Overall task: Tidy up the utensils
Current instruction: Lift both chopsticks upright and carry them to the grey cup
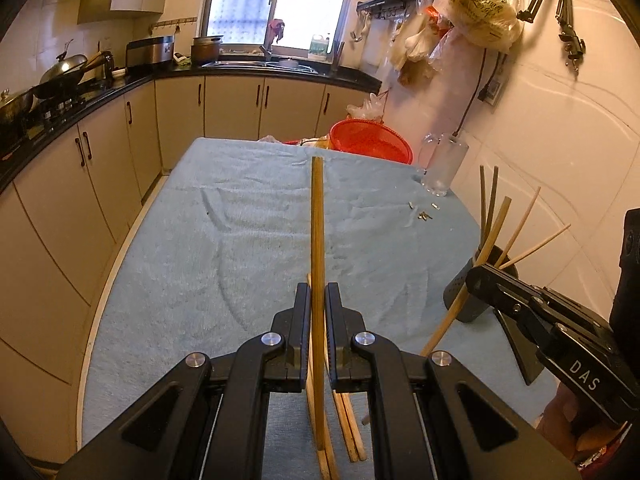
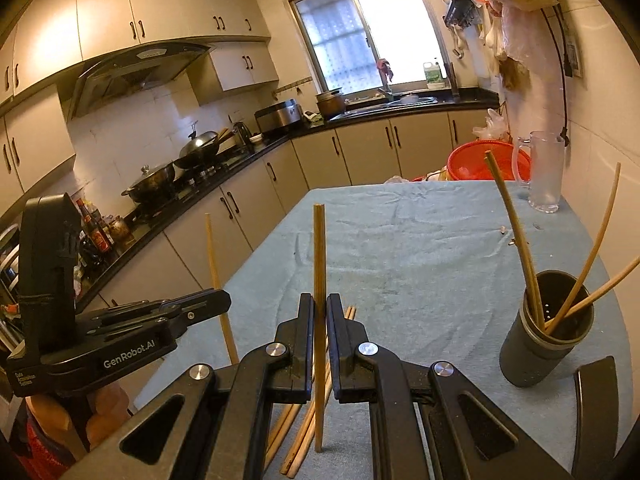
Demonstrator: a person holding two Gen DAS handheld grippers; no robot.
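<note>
My left gripper (image 1: 318, 296) is shut on a wooden chopstick (image 1: 317, 220) that points away over the blue towel-covered table (image 1: 208, 248). My right gripper (image 2: 319, 306) is shut on another wooden chopstick (image 2: 319, 264), held upright. Several loose chopsticks (image 2: 304, 432) lie on the towel under both grippers; they also show in the left wrist view (image 1: 348, 420). A dark grey utensil holder (image 2: 544, 332) with several chopsticks in it stands at the right; it also shows in the left wrist view (image 1: 476, 288), behind my right gripper (image 1: 476, 276). My left gripper (image 2: 224, 300) shows at the left of the right wrist view.
A clear glass mug (image 2: 546, 172) and a red basket (image 2: 484, 160) stand at the table's far right end. Small bits (image 1: 424, 212) lie on the towel near the mug. A kitchen counter (image 2: 224, 168) with pots runs along the left. The tiled wall (image 1: 560, 152) is close on the right.
</note>
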